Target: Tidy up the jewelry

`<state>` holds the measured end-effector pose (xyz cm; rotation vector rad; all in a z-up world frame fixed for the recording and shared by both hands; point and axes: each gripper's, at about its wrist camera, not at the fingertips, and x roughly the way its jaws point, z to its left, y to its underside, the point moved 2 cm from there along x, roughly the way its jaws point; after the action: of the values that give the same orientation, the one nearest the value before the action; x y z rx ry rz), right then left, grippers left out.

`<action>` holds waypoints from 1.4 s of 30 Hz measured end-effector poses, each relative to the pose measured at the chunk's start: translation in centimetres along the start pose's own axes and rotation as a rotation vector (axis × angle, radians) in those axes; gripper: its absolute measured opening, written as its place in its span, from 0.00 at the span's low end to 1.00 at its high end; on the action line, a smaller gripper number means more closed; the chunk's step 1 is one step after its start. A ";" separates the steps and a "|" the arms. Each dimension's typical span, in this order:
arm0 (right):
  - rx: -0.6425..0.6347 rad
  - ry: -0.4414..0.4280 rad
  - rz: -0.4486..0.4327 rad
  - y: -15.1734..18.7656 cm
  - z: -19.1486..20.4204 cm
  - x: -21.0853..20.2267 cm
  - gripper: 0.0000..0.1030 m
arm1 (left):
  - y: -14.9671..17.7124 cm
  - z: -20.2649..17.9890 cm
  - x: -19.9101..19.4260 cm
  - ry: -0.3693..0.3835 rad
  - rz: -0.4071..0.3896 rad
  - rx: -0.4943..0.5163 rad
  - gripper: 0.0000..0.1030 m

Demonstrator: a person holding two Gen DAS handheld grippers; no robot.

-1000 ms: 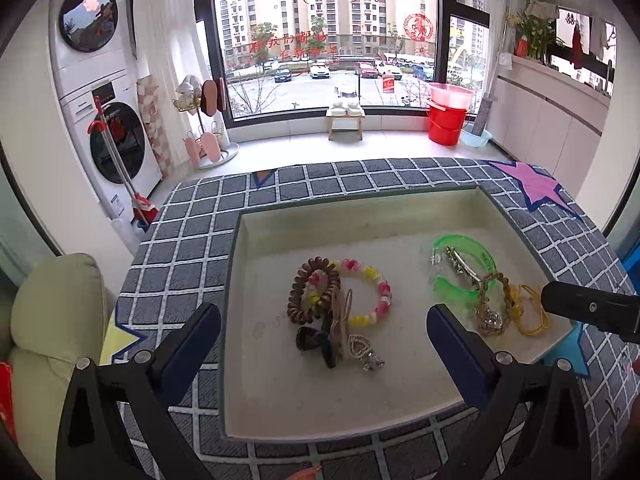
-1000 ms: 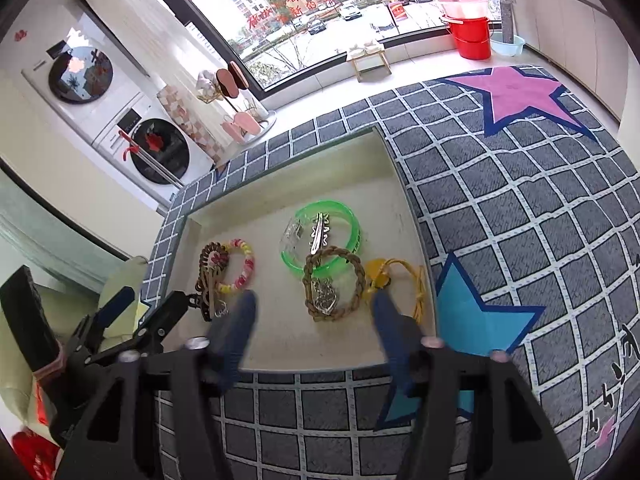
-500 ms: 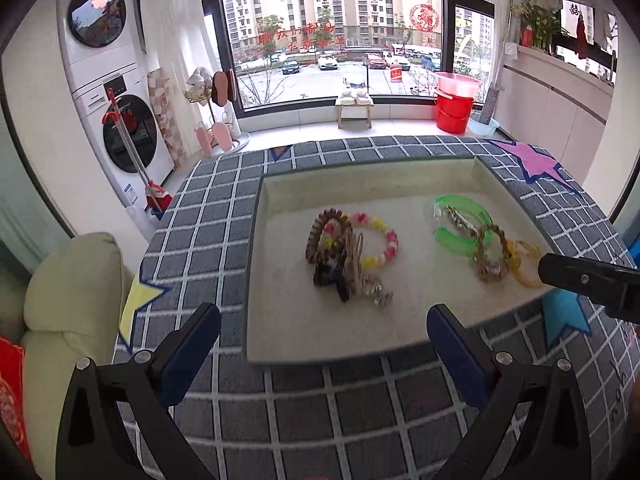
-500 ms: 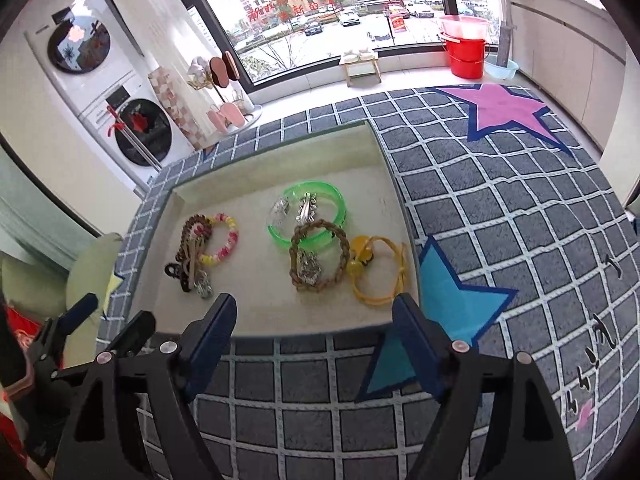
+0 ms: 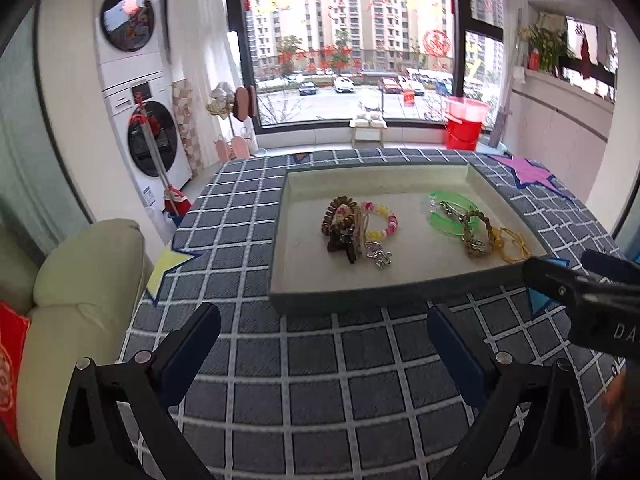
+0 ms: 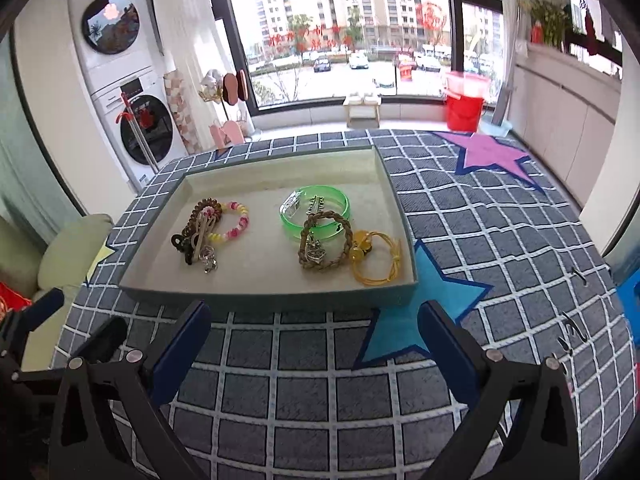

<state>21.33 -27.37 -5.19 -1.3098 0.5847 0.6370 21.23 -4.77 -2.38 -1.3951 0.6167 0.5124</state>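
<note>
My view, itemised from left to right.

1. Cream cushion (image 5: 80, 280), far left, beside the checked grey mat (image 5: 320, 380) that covers the work surface.
2. My left gripper (image 5: 324, 340): jaws spread wide, nothing between them, hanging above the mat on the near side of the tray. Its blue fingertips (image 5: 188, 344) touch nothing.
3. Tray (image 6: 260, 294), shallow, grey-green rim, pale lining. It sits on the mat and holds all the jewelry in two clusters that lie well apart.
4. Left cluster: brown coil bracelet (image 6: 202, 210), with a pink, yellow and white beaded bracelet (image 6: 240, 220) overlapping its right side. A dark hair claw (image 6: 182, 246) lies at the near end, and a small silver charm (image 6: 208, 260) is just beside it. The pieces overlap; I cannot tell how they are tangled.
5. Right cluster: green translucent bangle (image 6: 316, 210) with a silver clip (image 6: 316, 202) lying across it. A braided rope bracelet (image 6: 326, 244) overlaps the bangle's near edge, with a silver pendant (image 6: 314, 252) inside its loop. A yellow cord tie (image 6: 376, 260) touches the rope bracelet's right side, close to the tray's near right corner.
6. My right gripper (image 6: 314, 336): jaws have just been opening and stand at full spread, empty, above the mat in front of the tray's near rim.
7. Blue star (image 6: 420, 308) printed on the mat, right of the tray; pink star (image 6: 488, 152) beyond it.
</note>
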 end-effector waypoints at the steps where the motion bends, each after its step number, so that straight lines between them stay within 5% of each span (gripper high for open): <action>1: 0.000 0.003 -0.011 0.3 0.0 -0.3 1.00 | 0.2 0.2 -0.2 -0.007 -0.009 -0.009 1.00; 15: -0.088 0.087 -0.143 2.9 1.0 -3.5 1.00 | 2.1 1.0 -2.3 -0.081 -0.071 -0.045 1.00; 42: -0.074 0.049 -0.106 1.9 1.2 -2.6 1.00 | 2.2 1.5 -0.7 -0.069 -0.009 -0.063 1.00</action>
<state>18.20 -26.14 -4.38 -1.4192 0.5327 0.5448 19.39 -3.04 -3.42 -1.4329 0.5421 0.5753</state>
